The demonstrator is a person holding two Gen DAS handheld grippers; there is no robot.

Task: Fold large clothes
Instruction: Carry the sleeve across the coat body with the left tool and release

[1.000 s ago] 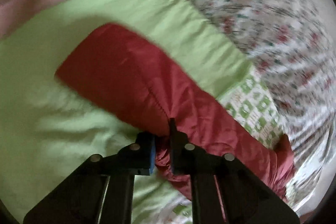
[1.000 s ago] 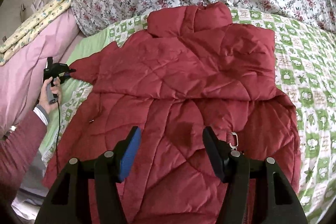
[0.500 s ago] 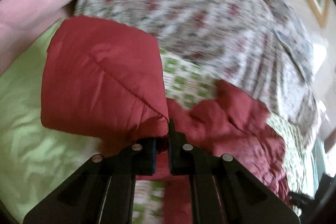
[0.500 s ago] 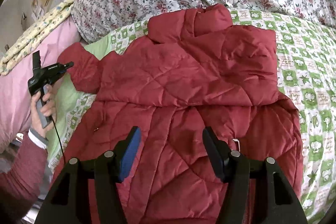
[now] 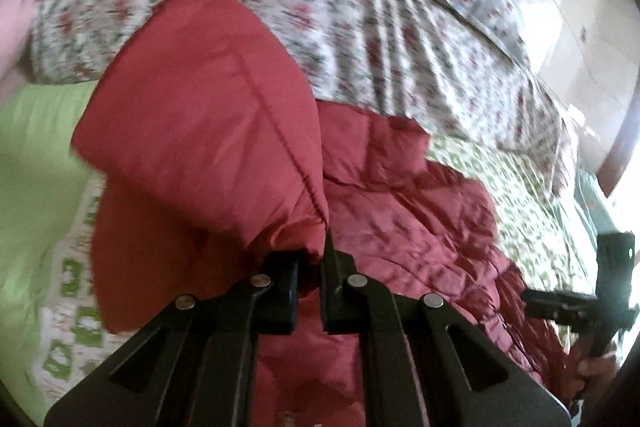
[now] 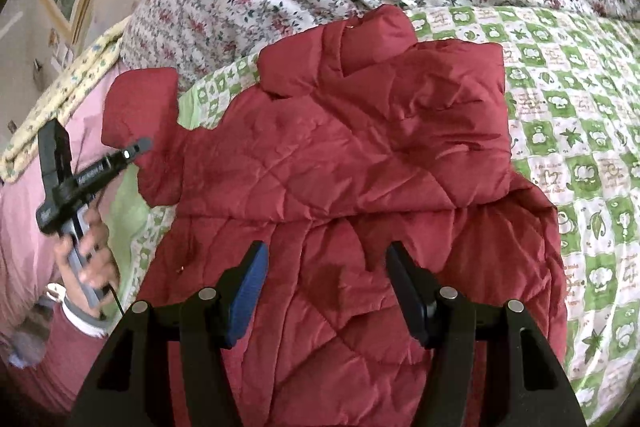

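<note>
Red quilted jacket point(image 6: 352, 163) lies lengthwise under the gaping, empty right gripper point(image 6: 324, 291), its sleeve point(image 5: 208, 131) pinched in the left gripper point(image 5: 310, 267) alongside.

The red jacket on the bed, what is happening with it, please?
A person is folding a red quilted jacket spread on a green patterned bedspread. The left gripper is shut on the end of one sleeve and holds it lifted off the bed, beside the jacket's body. The right gripper hangs open above the lower part of the jacket and holds nothing. The other sleeve already lies folded across the chest.
</note>
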